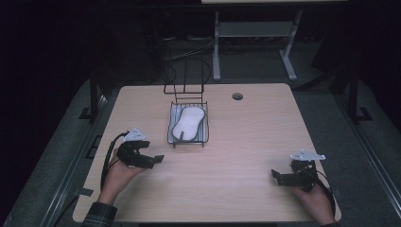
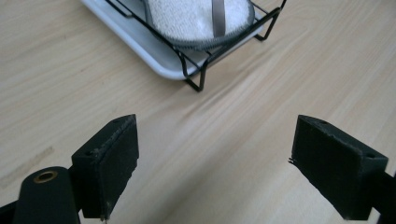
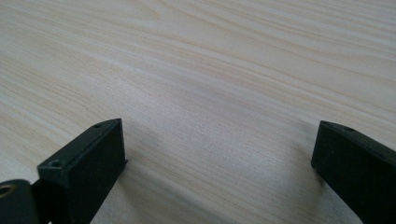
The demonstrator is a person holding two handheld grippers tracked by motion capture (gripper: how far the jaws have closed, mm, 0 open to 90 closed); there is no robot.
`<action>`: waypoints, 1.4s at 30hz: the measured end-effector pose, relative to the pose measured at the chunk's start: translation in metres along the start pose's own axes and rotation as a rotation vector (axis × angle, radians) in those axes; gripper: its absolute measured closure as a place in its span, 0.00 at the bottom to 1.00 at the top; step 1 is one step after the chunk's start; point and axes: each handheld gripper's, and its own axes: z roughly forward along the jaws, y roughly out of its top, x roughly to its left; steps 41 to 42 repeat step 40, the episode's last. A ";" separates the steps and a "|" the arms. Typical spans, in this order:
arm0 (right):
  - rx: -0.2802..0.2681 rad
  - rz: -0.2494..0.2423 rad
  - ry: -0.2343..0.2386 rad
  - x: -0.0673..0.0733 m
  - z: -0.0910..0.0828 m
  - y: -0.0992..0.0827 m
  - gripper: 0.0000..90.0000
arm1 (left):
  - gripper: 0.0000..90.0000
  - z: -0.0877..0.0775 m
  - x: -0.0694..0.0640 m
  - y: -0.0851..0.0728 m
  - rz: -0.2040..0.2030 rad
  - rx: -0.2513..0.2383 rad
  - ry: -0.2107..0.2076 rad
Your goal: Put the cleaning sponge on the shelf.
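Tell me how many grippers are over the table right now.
2. The left gripper hangs near the table's left edge, just short of the wire rack that holds a white pad. The right gripper sits near the right front corner. Both stand open and hold nothing.

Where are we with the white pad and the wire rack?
Done: the white pad lies in the wire rack on its tray. In hand: nothing; the left gripper and right gripper are open over bare table. Nothing visibly remains.
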 end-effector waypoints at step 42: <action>0.000 0.000 0.000 0.000 0.000 0.000 0.03 | 0.14 -0.016 -0.005 -0.099 -0.005 -0.010 0.116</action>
